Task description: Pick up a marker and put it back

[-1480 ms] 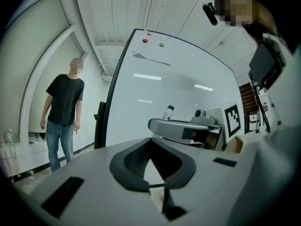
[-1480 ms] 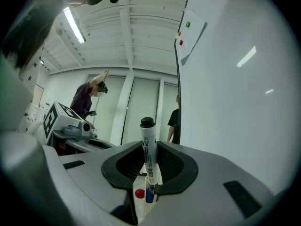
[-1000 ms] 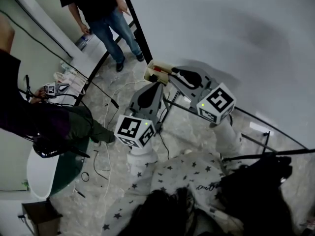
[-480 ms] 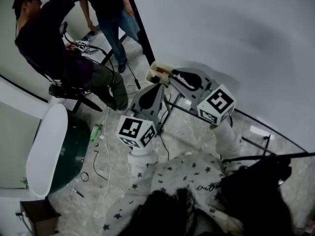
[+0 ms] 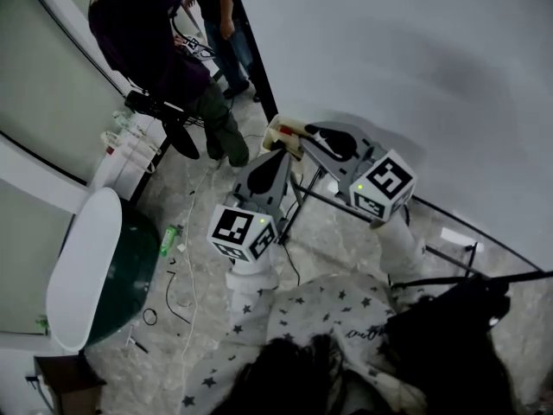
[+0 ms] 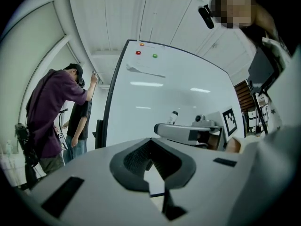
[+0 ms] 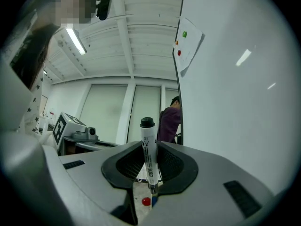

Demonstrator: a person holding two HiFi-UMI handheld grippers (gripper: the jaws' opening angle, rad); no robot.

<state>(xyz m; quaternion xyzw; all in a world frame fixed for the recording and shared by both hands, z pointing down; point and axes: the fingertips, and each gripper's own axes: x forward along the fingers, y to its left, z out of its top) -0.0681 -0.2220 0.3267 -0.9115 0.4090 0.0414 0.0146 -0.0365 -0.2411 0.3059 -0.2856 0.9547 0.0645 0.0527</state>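
The person in the dark purple top (image 5: pixel 151 33) has moved from the left-middle of the frame, through the upper left, to the top edge. This person now covers most of the person in the black top and blue jeans (image 5: pixel 228 46), who was in full view before. The move has uncovered the white oval table top (image 5: pixel 78 266) at lower left and the green bottle (image 5: pixel 168 238) on the floor beside it.
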